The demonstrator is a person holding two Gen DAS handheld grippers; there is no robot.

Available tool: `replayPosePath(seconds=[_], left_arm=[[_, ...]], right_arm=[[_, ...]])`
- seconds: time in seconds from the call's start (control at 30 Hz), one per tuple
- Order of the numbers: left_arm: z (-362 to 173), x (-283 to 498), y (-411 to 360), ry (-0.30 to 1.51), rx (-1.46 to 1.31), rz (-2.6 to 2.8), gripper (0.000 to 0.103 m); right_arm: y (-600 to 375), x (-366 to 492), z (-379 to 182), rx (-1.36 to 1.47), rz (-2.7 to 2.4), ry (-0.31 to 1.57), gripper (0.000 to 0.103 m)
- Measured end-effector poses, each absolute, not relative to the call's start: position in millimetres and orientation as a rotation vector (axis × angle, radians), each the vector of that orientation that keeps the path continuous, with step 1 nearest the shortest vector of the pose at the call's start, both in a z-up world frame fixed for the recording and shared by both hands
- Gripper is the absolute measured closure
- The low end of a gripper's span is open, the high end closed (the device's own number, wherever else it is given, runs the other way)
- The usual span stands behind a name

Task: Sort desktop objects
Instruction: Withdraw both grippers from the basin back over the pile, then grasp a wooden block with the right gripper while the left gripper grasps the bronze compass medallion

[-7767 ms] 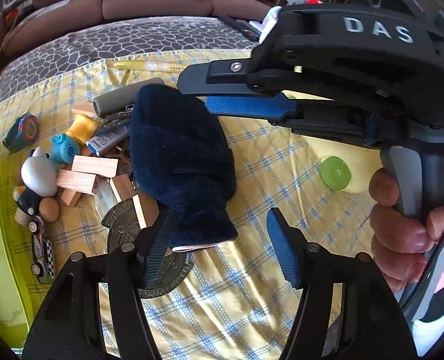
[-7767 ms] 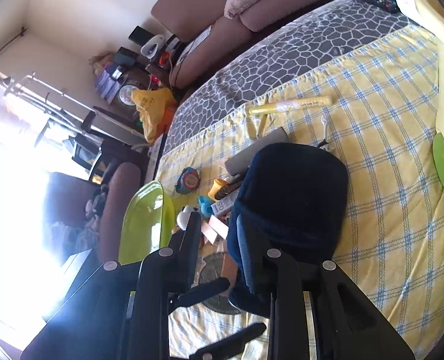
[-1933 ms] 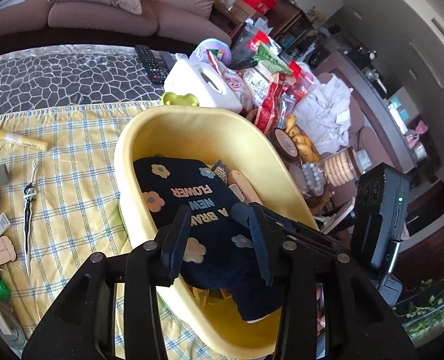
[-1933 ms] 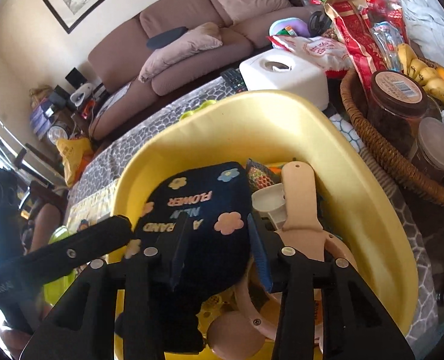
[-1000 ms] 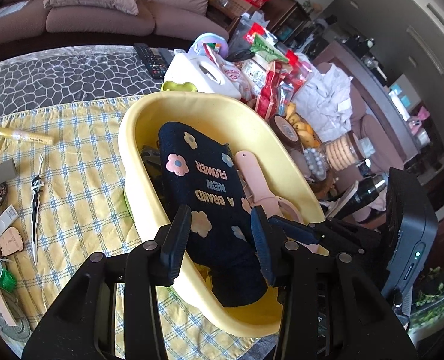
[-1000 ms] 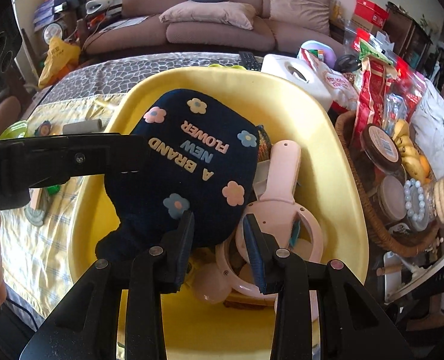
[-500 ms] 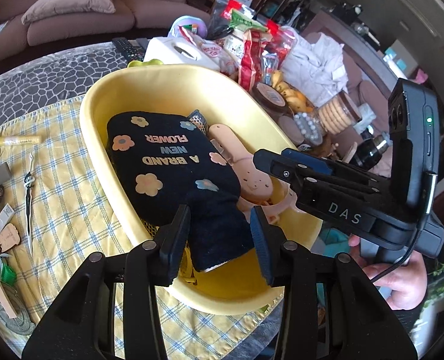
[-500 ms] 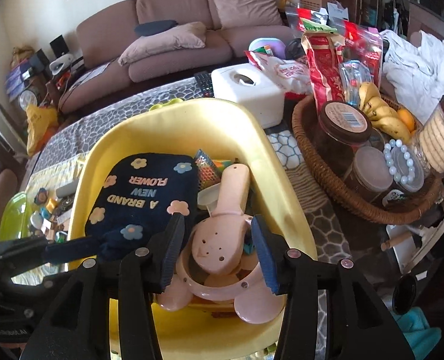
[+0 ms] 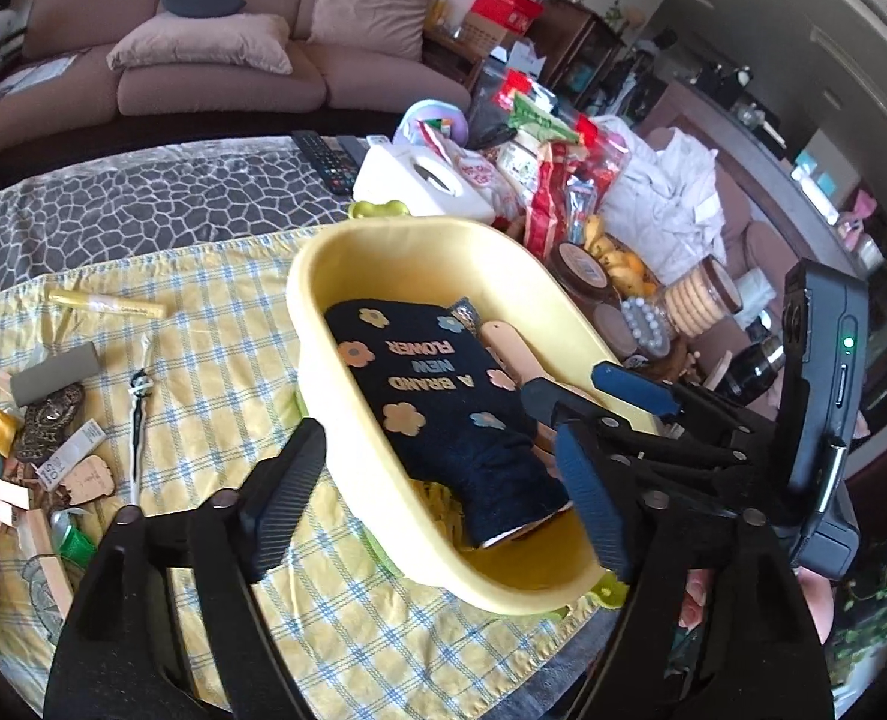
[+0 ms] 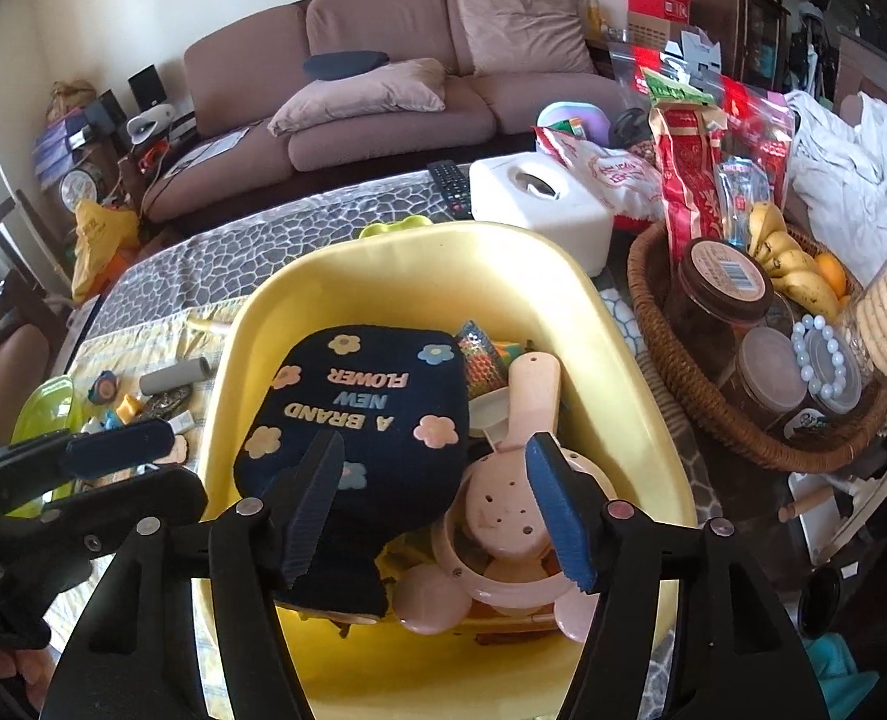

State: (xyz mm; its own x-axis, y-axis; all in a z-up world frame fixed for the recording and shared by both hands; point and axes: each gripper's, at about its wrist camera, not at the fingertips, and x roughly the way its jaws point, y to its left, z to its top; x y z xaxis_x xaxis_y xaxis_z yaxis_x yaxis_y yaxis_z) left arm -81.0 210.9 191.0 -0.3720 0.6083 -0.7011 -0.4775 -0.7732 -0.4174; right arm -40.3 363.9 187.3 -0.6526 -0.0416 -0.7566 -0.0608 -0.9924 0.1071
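A dark blue cloth pouch with flowers and the words "A BRAND NEW FLOWER" [image 9: 437, 384] [image 10: 359, 420] lies inside the yellow tub [image 9: 347, 396] [image 10: 623, 360], next to a pink plastic strainer [image 10: 515, 480]. My left gripper [image 9: 437, 492] is open and empty, just in front of the tub's near wall. My right gripper [image 10: 437, 510] is open and empty, above the tub's near end, over the pouch and strainer. It also shows in the left wrist view [image 9: 593, 414].
Small items lie on the yellow checked cloth [image 9: 215, 360] at the left: grey roll [image 9: 53, 372], yellow tube [image 9: 107, 303], black cord [image 9: 137, 414], wooden pieces. A wicker basket [image 10: 653, 324] with jars, a white box [image 10: 539, 204] and snack bags stand right of the tub.
Both grippers carried the pouch from the cloth into the tub, let it go and opened wide. Both have pulled back a little.
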Motion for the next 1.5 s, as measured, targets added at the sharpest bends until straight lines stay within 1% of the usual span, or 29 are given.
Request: replayPosePath(seconds=[0.03, 0.07, 0.17, 0.27, 0.37, 0.4, 0.6, 0.8, 1.03, 1.37, 1.5], left_arm=[[191.8, -82.7, 202.9, -0.197, -1.181, 2.183, 0.010], [191.6, -84.3, 194.4, -0.207, -1.181, 2.205, 0.008], [184.5, -92.8, 171.4, -0.239, -1.213, 2.247, 0.007], [175.8, -97.3, 147.6, -0.264, -1.241, 2.289, 0.003], [167.2, -98.9, 121.9, -0.265, -1.260, 2.337, 0.002], [164.2, -96.5, 112.1, -0.264, -1.264, 2.353, 0.002], [142.1, -97.3, 52.9, -0.291, -1.309, 2.459, 0.002], [113.4, -96.7, -1.1, -0.341, -1.367, 2.518, 0.002], [93.6, -96.7, -34.0, -0.393, -1.397, 2.530, 0.002], [95.3, -99.9, -70.9, -0.486, -1.375, 2.573, 0.001], [97.4, -103.3, -79.5, -0.480, -1.381, 2.593, 0.000]], right_arm=[[360.1, -40.3, 188.9, -1.296, 2.854, 0.191, 0.027], [356.9, -40.8, 189.9, -1.292, 2.863, 0.193, 0.023], [347.3, -43.3, 192.0, -1.291, 2.882, 0.205, 0.019], [335.9, -45.3, 193.2, -1.289, 2.909, 0.217, 0.011], [319.0, -46.7, 196.3, -1.276, 2.943, 0.195, 0.004], [313.1, -47.0, 197.6, -1.267, 2.956, 0.183, 0.004], [268.0, -52.5, 201.0, -1.267, 3.046, 0.113, 0.003], [222.8, -62.0, 190.7, -1.316, 3.088, 0.025, 0.003], [175.6, -74.4, 174.3, -1.390, 3.122, -0.008, 0.003], [119.2, -85.0, 129.3, -1.619, 3.131, 0.054, 0.003], [103.0, -85.7, 108.5, -1.713, 3.106, 0.093, 0.003]])
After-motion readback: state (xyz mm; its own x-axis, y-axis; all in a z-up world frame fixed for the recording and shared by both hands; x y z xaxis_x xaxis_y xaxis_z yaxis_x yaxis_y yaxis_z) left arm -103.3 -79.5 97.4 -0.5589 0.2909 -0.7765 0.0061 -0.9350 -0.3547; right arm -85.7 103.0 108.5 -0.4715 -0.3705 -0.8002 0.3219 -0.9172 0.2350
